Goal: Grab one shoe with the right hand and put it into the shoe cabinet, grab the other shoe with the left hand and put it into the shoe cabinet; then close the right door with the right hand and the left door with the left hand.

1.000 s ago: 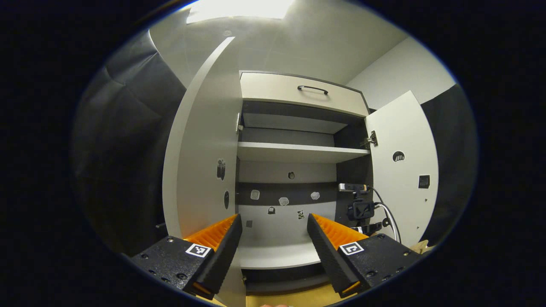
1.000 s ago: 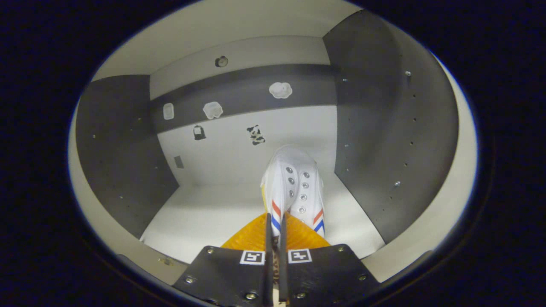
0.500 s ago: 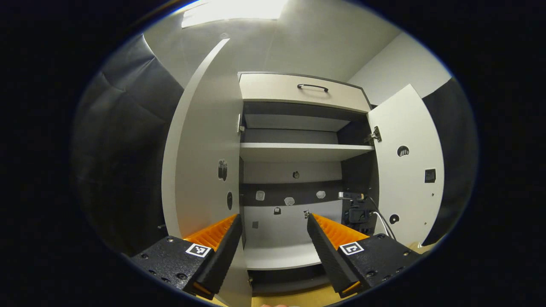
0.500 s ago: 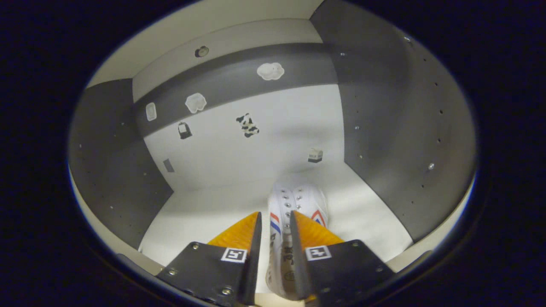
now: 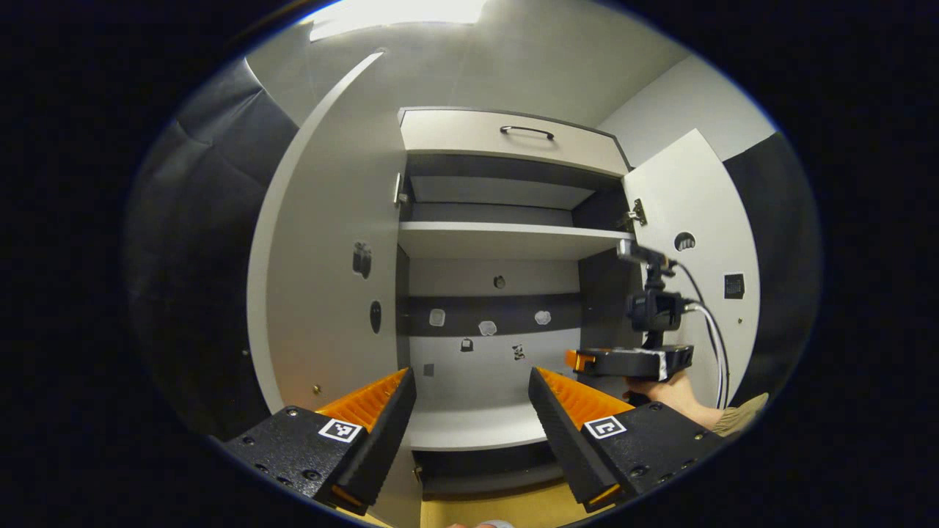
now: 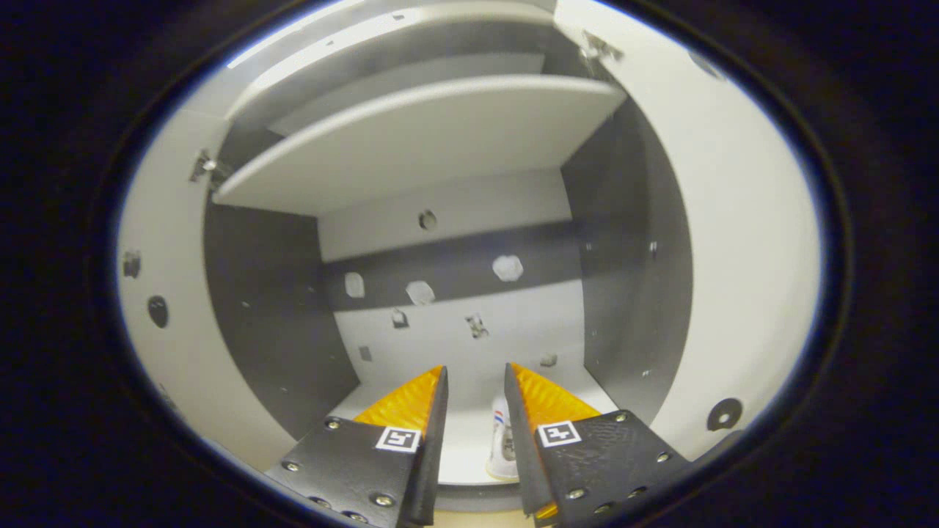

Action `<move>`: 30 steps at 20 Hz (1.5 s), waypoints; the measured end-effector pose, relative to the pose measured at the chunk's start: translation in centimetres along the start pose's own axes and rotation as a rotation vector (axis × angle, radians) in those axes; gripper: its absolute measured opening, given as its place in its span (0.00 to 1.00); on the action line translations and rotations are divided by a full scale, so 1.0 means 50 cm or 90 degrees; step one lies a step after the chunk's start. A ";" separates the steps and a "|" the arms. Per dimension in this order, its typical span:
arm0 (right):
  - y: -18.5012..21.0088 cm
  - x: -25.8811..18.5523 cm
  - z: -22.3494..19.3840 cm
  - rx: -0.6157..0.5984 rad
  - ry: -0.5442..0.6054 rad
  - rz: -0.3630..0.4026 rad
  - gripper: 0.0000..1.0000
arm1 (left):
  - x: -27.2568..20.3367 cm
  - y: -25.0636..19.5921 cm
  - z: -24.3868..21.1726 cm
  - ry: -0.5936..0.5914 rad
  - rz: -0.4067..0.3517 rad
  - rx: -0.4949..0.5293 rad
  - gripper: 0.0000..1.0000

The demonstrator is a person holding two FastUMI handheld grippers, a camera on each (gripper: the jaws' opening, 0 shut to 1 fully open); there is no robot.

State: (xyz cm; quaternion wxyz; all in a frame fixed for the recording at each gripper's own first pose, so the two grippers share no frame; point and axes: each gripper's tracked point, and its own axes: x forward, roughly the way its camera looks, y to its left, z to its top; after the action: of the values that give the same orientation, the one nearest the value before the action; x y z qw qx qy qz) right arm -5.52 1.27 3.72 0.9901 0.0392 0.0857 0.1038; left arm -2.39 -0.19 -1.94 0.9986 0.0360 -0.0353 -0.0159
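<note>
A white shoe point(image 6: 502, 444) with red and blue stripes stands on the lower shelf point(image 6: 465, 453) of the shoe cabinet, toe pointing at the back wall. My right gripper point(image 6: 475, 368) is open just outside the cabinet front, its fingers apart from the shoe. In the left gripper view that right gripper point(image 5: 576, 359) hangs level at the cabinet's right side, held by a hand point(image 5: 671, 392). My left gripper point(image 5: 471, 374) is open and holds nothing, farther back from the cabinet. The left door point(image 5: 330, 257) and right door point(image 5: 697, 220) stand wide open.
An upper shelf point(image 5: 513, 240) and a top drawer with a dark handle point(image 5: 527, 131) sit above the lower shelf. Small stickers dot the back wall point(image 6: 440, 286). Tan wooden floor point(image 5: 506, 510) lies below the cabinet. A cable point(image 5: 708, 330) trails from the right gripper.
The right gripper opened, let go of the shoe on the lower shelf and drew back out of the cabinet, tilting upward. The left gripper stayed open and shifted only slightly.
</note>
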 end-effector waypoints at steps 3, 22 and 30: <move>0.006 -0.091 0.074 -0.030 -0.057 -0.015 0.44 | -0.005 -0.033 -0.048 0.036 -0.028 -0.010 0.94; 0.006 -0.399 0.243 -0.108 -0.169 -0.049 0.44 | -0.137 -0.065 -0.756 0.563 -0.054 -0.032 0.96; -0.022 -0.414 0.243 -0.123 -0.175 -0.075 0.44 | -0.281 -0.026 -0.978 0.794 -0.025 -0.051 0.93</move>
State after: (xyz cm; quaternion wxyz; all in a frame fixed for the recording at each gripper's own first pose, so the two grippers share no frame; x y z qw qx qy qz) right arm -23.10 -4.93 18.88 0.9961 -0.0475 -0.0585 0.0468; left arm -12.91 2.47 -51.65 0.8314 0.0015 0.5556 -0.0114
